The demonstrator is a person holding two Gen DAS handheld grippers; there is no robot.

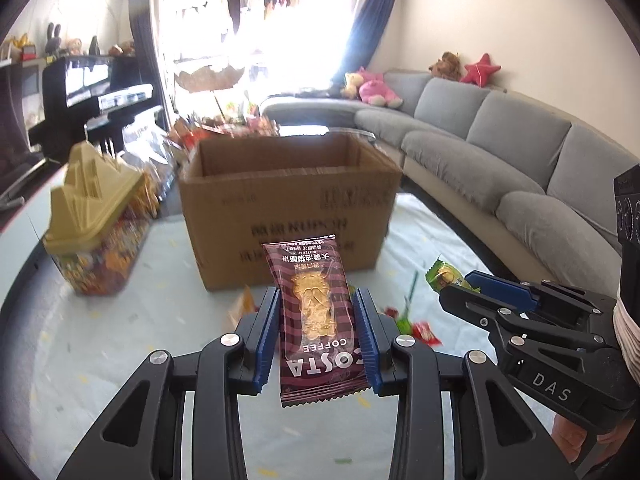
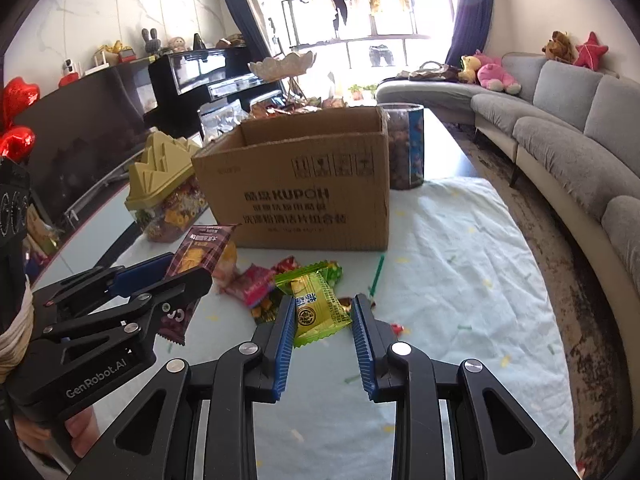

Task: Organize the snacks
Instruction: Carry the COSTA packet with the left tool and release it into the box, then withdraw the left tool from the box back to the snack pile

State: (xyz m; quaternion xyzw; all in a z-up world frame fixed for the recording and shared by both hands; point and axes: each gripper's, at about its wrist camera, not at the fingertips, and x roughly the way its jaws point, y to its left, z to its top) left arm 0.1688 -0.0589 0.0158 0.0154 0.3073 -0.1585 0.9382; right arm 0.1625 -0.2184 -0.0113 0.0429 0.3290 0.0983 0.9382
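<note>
My left gripper [image 1: 318, 320] has its blue pads clamped on a maroon plaid Costa Coffee biscuit packet [image 1: 316, 316], which stands upright between them, lifted off the table. My right gripper [image 2: 322, 328] pinches a green-and-yellow candy packet [image 2: 320, 310] by its sides; in the left wrist view only a green corner of it pokes past the fingertips.

Ahead of both sits the open cardboard box [image 2: 304, 192] on the pale cloth [image 2: 460, 280] covering the table. From these angles I see only its bare inner back wall; I cannot tell what lies at the bottom. To its left stands a clear jar with a tan house-shaped lid [image 2: 160, 168], packed with orange and yellow wrapped sweets. Behind the box's right corner is a tall clear canister with a blue label [image 2: 406, 146], seemingly full of dark pieces, though glare makes that hard to confirm.

Loose wrappers [image 2: 260, 288], pink, red and green, lie on the cloth just in front of the box, with a thin green stick [image 2: 376, 276] beside them. More snack bags [image 2: 296, 106] pile up behind the box, mostly hidden by its rim and washed out by the bright window.
</note>
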